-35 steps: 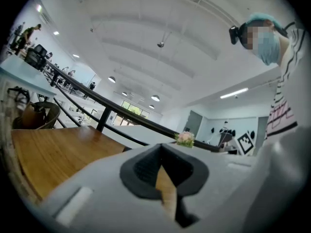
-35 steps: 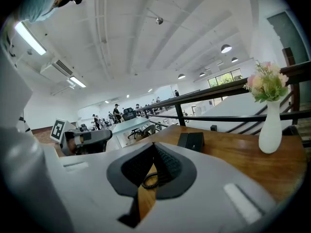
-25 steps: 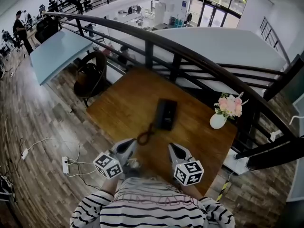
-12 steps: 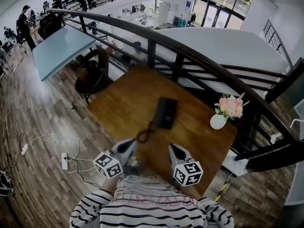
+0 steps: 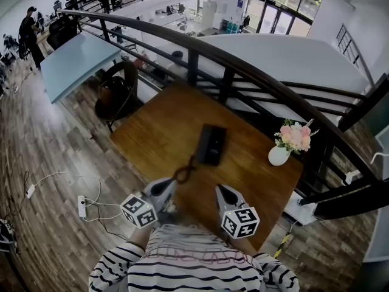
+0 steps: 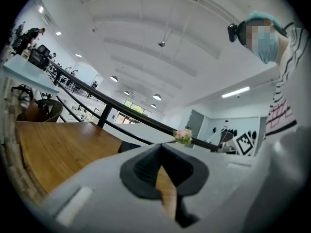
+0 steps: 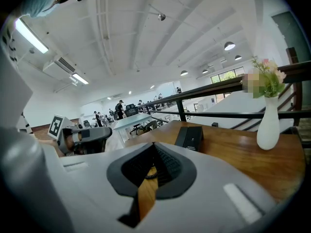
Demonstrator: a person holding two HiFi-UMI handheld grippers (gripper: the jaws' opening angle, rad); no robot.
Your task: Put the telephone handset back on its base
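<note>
Head view shows the left gripper [image 5: 163, 186] clenched shut and empty, at the near edge of the tabletop [image 5: 152, 132]. Just ahead, the coiled cord [image 5: 185, 174] runs to the telephone [image 5: 213, 145] mid-tabletop (handset indistinguishable from base, so progress is unclear). The right gripper [image 5: 221, 190] is likewise closed on nothing, apart from the telephone.

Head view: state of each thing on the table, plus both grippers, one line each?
left gripper: jaws shut, nothing between them, by the table's near edge.
right gripper: jaws shut, nothing between them, by the same edge.
telephone: flat on the table, untouched; handset looks seated on the base, not certain.
coiled cord: bunched loose at the phone's near end.
vase: upright, flowers in it.
</note>
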